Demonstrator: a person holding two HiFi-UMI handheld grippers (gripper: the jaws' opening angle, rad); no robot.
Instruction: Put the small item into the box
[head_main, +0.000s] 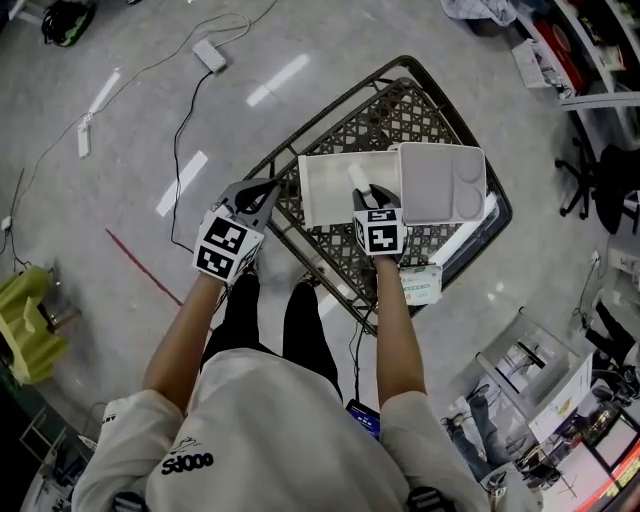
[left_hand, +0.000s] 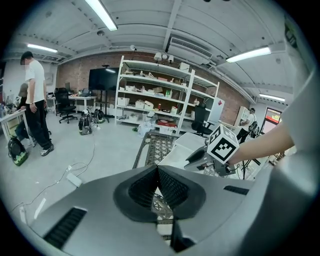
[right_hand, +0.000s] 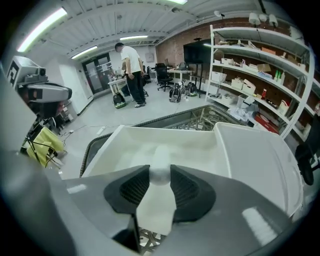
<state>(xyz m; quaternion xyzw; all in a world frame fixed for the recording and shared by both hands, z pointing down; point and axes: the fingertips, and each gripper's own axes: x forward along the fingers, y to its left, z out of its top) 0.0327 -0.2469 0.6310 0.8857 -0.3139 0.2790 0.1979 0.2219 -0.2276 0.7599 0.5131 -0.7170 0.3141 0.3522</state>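
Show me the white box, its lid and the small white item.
white box (head_main: 322, 195), head view, bare inner floor near its left wall.
lid (head_main: 440, 185), head view, middle of its surface.
small white item (right_hand: 160, 172), right gripper view, its rounded body.

Box (head_main: 325, 190) open upward, free room inside, flipped-open lid (head_main: 440, 182) flat along its right, mesh table (head_main: 392, 115) rim around both.

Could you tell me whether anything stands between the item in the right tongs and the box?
Nothing visible does. The item sits between the right tongs, whose jaws are opening, just over the open box; the lid lies folded aside to the right.
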